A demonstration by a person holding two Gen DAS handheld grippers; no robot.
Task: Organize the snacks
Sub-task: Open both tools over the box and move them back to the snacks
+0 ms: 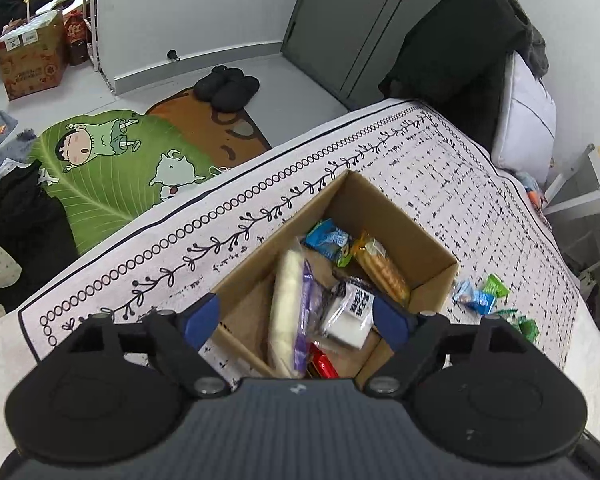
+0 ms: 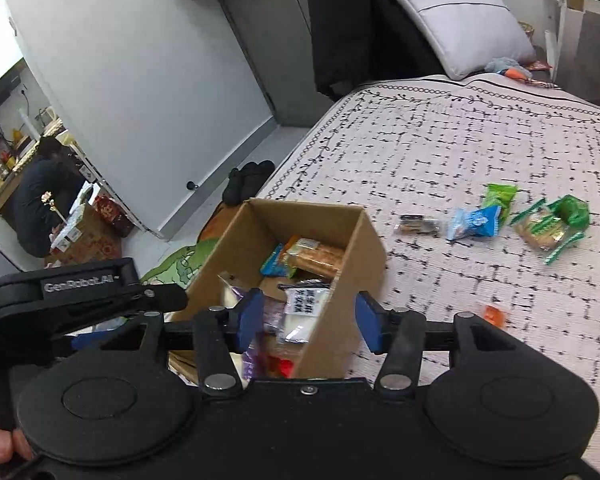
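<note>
Both claws over the snack box, loose packets off to the right.

Left wrist: the left gripper (image 1: 296, 318) gapes wide and empty above the cardboard box (image 1: 428, 280); the loose snacks (image 1: 480, 298) lie right of it on the bedspread (image 1: 480, 184).
Right wrist: the right gripper (image 2: 308, 320), half open and holding nothing, hangs over the box's near end; the blue packet (image 2: 474, 223), long axis crosswise, lies ahead-right, so the right one looks nearer.

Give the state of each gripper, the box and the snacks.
Left gripper: open, empty, above the box.
Right gripper: open, empty.
Cardboard box: open-topped, upright on the bed, holding several snacks.
Blue packet: loose on the bedspread, outside the box.
Green packets: loose on the bedspread.
</note>
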